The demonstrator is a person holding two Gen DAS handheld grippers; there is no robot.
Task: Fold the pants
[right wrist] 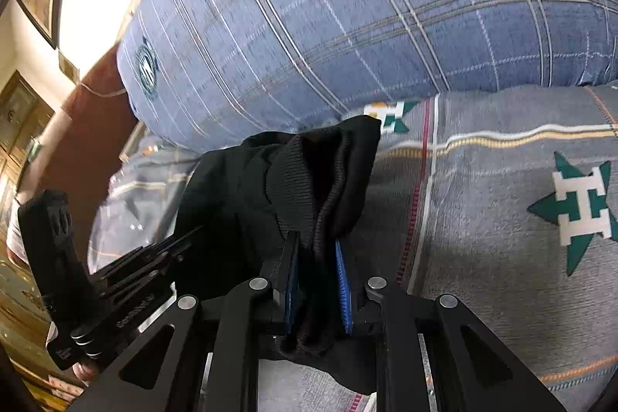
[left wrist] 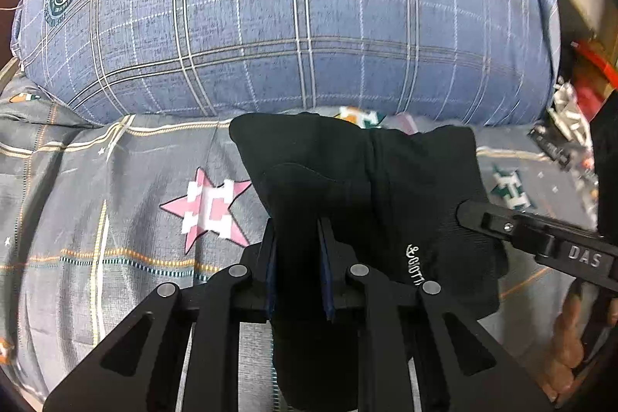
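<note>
So both grippers have the pants (left wrist: 347, 180) pinched right now. The left hand-held gripper (left wrist: 297, 257) is clenched on a thick bunch of the black fabric, which runs down between its blue-padded fingers and on below them, while the rest of the pants stands up ahead of it in a dark lump. There's small white lettering on the cloth just right of that grip.

The right hand-held gripper (right wrist: 316, 273) is clamped on the ribbed waistband part of the pants (right wrist: 270, 188), with the ribbed edge folded over and poking up past the fingertips. From the left wrist view you can see the right hand-held gripper (left wrist: 540, 238) coming in from the right edge, its tip against the pants, with "DAS" printed on it. In the right wrist view the left hand-held gripper (right wrist: 127, 273) shows at lower left, touching the same bundle.

The pants are held bunched up over the bed (left wrist: 116, 219), which has a grey sheet with star prints. Behind them, toward the far edge of the bed, sits a big blue plaid pillow (left wrist: 289, 6).
</note>
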